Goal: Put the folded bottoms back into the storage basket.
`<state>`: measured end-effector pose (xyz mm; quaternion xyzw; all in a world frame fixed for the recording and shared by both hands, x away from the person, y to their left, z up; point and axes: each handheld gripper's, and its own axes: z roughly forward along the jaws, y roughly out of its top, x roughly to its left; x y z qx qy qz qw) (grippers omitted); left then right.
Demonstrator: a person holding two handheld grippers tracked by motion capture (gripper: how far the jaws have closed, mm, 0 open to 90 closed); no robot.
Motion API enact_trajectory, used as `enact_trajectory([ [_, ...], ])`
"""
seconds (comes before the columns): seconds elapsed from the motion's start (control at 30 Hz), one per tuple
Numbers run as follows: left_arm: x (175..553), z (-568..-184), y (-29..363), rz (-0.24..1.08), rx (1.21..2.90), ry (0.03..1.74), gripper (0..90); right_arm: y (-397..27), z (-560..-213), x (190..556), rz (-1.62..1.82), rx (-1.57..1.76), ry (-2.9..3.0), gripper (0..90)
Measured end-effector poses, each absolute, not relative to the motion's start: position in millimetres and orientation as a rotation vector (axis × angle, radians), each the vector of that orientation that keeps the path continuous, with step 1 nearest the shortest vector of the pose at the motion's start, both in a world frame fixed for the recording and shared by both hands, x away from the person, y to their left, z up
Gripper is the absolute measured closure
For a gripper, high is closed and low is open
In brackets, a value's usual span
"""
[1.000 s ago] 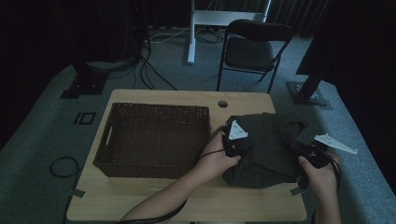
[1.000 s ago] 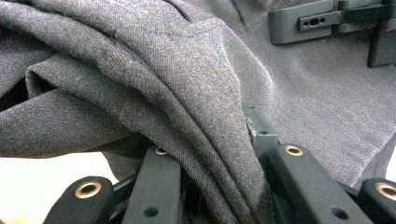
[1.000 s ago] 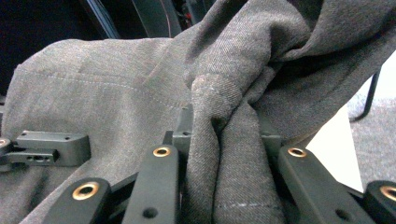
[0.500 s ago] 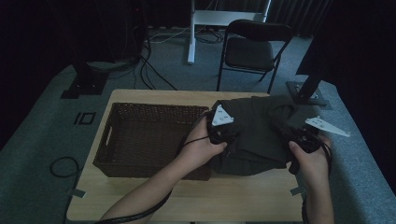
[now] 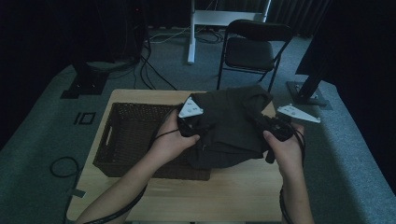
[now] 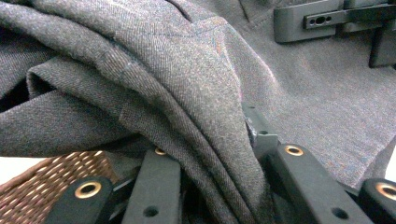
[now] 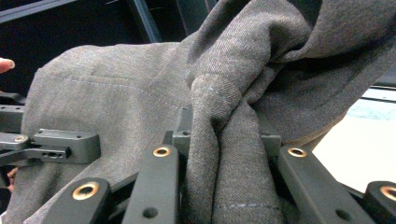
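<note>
A dark grey folded garment hangs lifted above the right half of the wooden table. My left gripper is shut on its left edge, and my right gripper is shut on its right edge. In the left gripper view thick folds of the grey cloth run down between my jaws, with the other gripper across the cloth at top right. The right gripper view has a bunched fold of the garment pinched between my jaws, and the other gripper at the left.
A brown wicker basket stands on the table's left half, just left of the garment, and its rim sits low in the left gripper view. A folding chair and a stand base are on the floor beyond the table.
Both hands have carried the garment up off the table and leftward, toward the basket. The cloth now hangs between the two grippers instead of lying flat.
</note>
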<state>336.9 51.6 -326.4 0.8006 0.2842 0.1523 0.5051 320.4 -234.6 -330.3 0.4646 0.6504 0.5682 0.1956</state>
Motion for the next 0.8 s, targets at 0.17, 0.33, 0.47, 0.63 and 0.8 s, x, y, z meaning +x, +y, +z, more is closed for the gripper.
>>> enact_trajectory([
  [0.17, 338.0, -323.5, 77.1, 0.390, 1.923, 0.707, 72.7, -211.1, -326.8, 328.4, 1.618, 1.279, 1.843, 70.3],
  [0.33, 338.3, -323.2, 103.3, 0.420, 1.920, 0.732, 72.7, -185.1, -326.1, 337.1, 1.644, 1.260, 1.871, 70.2],
  [0.47, 338.6, -323.8, 124.7, 0.438, 1.926, 0.758, 72.7, -162.9, -327.7, 344.1, 1.659, 1.242, 1.893, 70.2],
  [0.63, 337.9, -323.7, 149.2, 0.461, 1.926, 0.785, 72.6, -138.5, -328.7, 351.6, 1.673, 1.223, 1.928, 70.2],
  [0.8, 337.2, -324.9, 172.7, 0.482, 1.932, 0.811, 72.6, -112.0, -331.2, 358.4, 1.699, 1.212, 1.950, 70.2],
])
